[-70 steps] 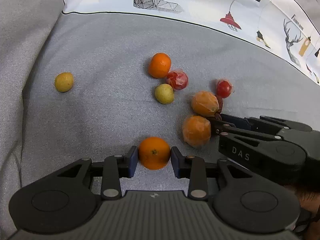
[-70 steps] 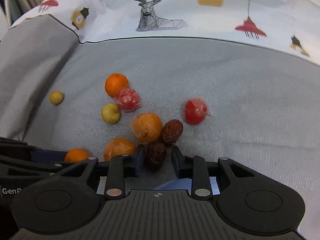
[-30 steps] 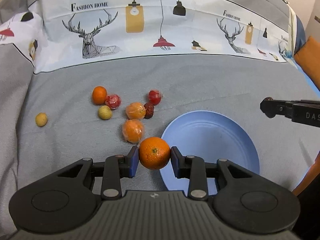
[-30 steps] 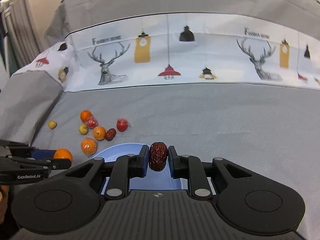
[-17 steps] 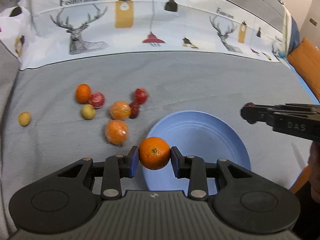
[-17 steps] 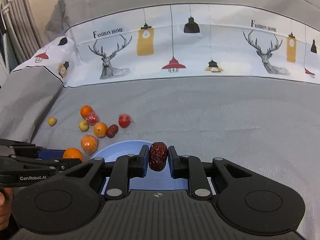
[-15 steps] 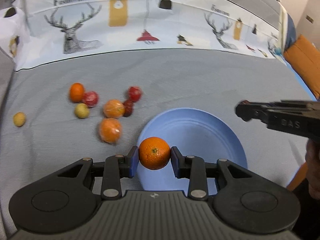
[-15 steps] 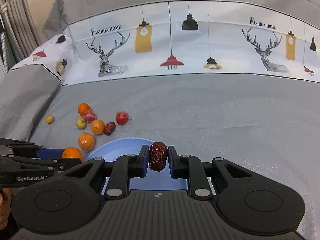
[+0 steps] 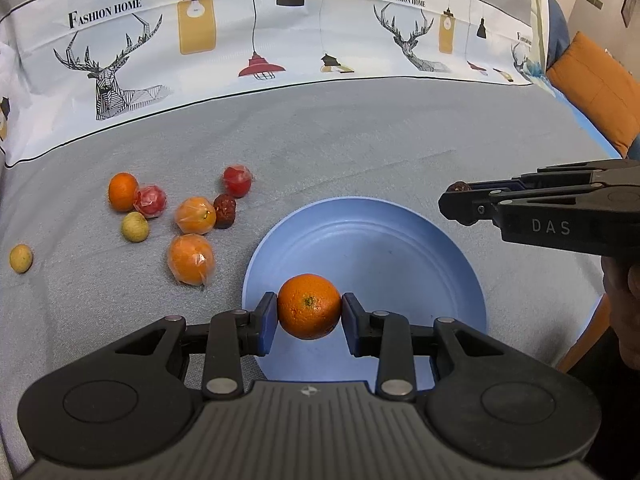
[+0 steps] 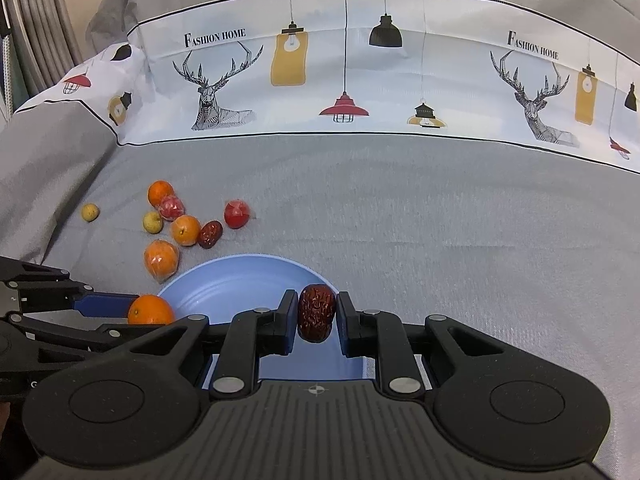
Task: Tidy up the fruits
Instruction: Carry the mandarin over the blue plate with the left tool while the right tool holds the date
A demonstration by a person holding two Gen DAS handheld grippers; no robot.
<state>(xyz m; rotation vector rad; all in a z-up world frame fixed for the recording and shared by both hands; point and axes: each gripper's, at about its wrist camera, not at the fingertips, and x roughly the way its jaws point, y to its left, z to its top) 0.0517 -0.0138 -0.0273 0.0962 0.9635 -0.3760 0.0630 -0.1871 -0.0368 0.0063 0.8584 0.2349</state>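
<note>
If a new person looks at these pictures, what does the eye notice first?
First, the bright orange clamped in the left gripper above the near part of the blue plate. Next, the dark red date pinched in the right gripper over the plate's right edge. Then the loose fruits scattered on the grey cloth left of the plate.

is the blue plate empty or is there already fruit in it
Empty. The blue plate shows only its bare inside; the orange and the red date sit clamped in the hand-held grippers above it, not resting in it.
</note>
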